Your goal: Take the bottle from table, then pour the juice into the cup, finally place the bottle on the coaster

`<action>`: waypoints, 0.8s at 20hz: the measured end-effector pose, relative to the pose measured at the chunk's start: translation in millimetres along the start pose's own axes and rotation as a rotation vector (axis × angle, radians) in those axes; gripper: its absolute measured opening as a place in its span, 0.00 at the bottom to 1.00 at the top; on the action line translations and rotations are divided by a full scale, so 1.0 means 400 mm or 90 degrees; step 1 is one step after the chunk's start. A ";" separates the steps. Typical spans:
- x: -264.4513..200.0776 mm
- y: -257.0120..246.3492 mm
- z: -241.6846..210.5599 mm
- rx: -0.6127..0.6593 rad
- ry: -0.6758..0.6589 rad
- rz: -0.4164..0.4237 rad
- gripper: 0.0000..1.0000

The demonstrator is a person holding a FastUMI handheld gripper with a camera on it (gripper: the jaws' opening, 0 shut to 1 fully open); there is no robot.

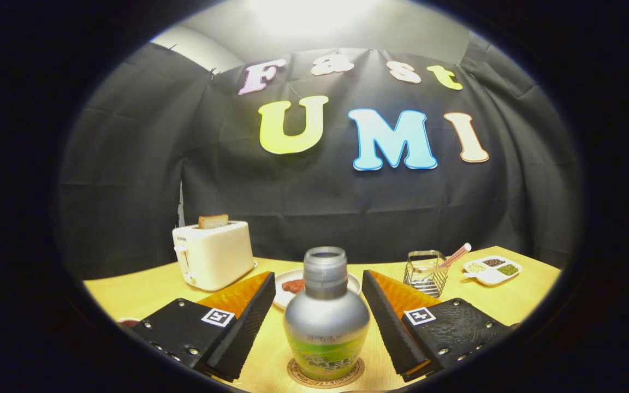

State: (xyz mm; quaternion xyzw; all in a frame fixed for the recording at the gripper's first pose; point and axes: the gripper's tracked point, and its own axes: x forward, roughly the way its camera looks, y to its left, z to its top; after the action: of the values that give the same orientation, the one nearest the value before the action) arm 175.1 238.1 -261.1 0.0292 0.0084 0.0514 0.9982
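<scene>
Bottle (326, 322): grey, uncapped, with a green label band; stands upright on a round coaster (325, 376), squarely between the fingers, mouth open and pointing up. Its seat on the coaster reads as the task's final placement, so the pouring step is probably done, though no cup can be made out to confirm this. Gripper (325, 327): released, fingers spread wide on either side of the bottle with a clear gap on each flank, neither one touching it; this stance suits either a let-go or an approach, and which one cannot be told. Worktop (511, 300): pale wood, carries everything listed. Plate (287, 284): white, just beyond the bottle and partly hidden by its neck, holding a reddish piece of food. Toaster (213, 254): cream, beyond the left finger, with a slice standing up out of its slot. Wire basket (426, 273): beyond the right finger, a pink-tipped stick leaning out of it. Divided dish (492, 270): white, farther right of the basket, its compartments holding small portions of grains or seeds.
</scene>
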 end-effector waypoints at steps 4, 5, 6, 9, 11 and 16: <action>-0.066 -0.021 0.196 0.019 -0.054 0.002 0.97; -0.084 -0.036 0.239 0.017 -0.052 -0.003 0.97; -0.100 -0.046 0.283 0.016 -0.051 -0.006 0.97; -0.144 -0.078 0.405 -0.009 -0.037 -0.010 0.97; -0.176 -0.114 0.497 -0.012 -0.059 -0.023 0.97; -0.258 -0.194 0.615 -0.032 -0.078 -0.045 0.97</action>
State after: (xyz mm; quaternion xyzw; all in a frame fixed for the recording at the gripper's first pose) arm 85.1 136.1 -18.7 0.0068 -0.0530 0.0148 0.9985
